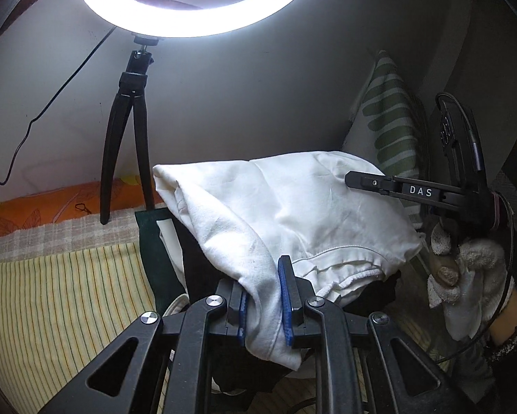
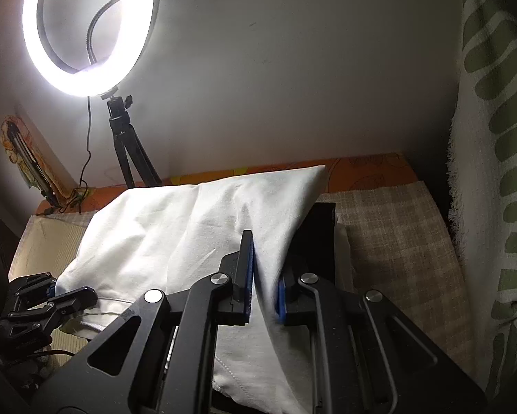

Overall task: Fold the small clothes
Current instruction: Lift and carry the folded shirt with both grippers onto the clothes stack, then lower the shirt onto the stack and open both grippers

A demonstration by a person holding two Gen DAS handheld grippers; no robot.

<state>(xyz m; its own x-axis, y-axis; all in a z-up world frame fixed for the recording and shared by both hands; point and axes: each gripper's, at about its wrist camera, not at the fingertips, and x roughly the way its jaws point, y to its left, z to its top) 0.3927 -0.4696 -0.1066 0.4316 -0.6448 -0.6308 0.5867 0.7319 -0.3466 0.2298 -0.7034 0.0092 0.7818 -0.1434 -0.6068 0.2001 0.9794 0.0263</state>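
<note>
both claws, left gripper [image 1: 265, 296] and right gripper [image 2: 263, 283], pinch the white garment [image 1: 286, 207], seemingly soft, light and limp, best held by its hem.

So here's my layout: the garment [image 1: 292, 207] hangs between my two grippers, with the left gripper [image 1: 266, 305] pinching its near edge and the right gripper [image 2: 265, 281] clamped on a fold further right. Behind it the ring light [image 1: 196, 17] sits on a tripod [image 1: 127, 145] against the wall [image 2: 292, 86]. Bedding [image 1: 51, 283] lies underneath, to the left. A hanging towel [image 2: 493, 138] is off to the right, and some folded clothes [image 2: 322, 238] are under the garment.
</note>
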